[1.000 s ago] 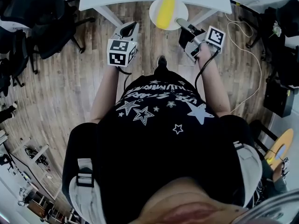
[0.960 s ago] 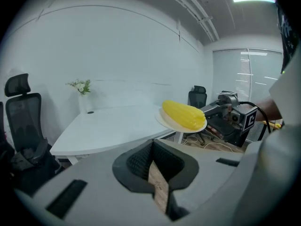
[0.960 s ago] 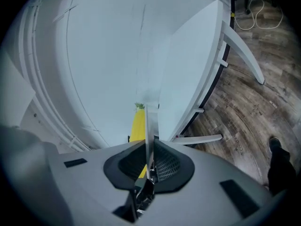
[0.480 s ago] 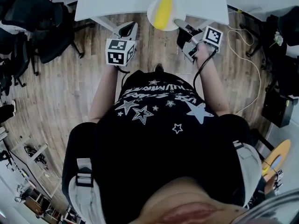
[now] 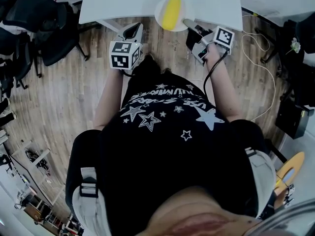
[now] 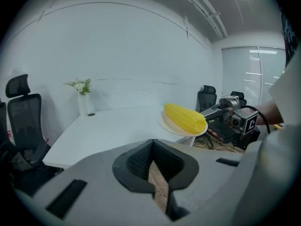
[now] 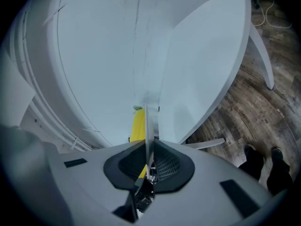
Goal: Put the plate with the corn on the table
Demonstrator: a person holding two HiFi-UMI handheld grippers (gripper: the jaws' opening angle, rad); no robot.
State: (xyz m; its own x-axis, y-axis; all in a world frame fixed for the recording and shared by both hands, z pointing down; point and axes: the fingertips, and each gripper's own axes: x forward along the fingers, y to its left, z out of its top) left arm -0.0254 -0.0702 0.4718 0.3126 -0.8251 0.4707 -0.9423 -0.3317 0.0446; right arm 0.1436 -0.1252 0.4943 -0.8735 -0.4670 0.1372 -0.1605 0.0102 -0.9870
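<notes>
Right gripper view: the right gripper [image 7: 148,145] has its jaws nearly together, clamped on the thin rim of the plate [image 7: 151,119], which is seen edge-on between the pads.
Corn against tool: the corn [image 7: 138,126] lies on the plate just beyond the jaws, to the left of the rim in this view.
Other tool: the left gripper [image 6: 153,147] has its jaws closed on nothing and is held to the plate's left, apart from it.
Plate location: in the head view the plate is partly over the near edge of the table [image 5: 128,1] and partly over the wooden floor [image 5: 64,97]. Contact with the tabletop cannot be told.
Plate appearance: round, white, shallow, roughly level.
Corn appearance: one bare yellow cob lying across the plate's middle.
Far end: a vase of flowers [image 6: 82,102] stands on the table.
</notes>
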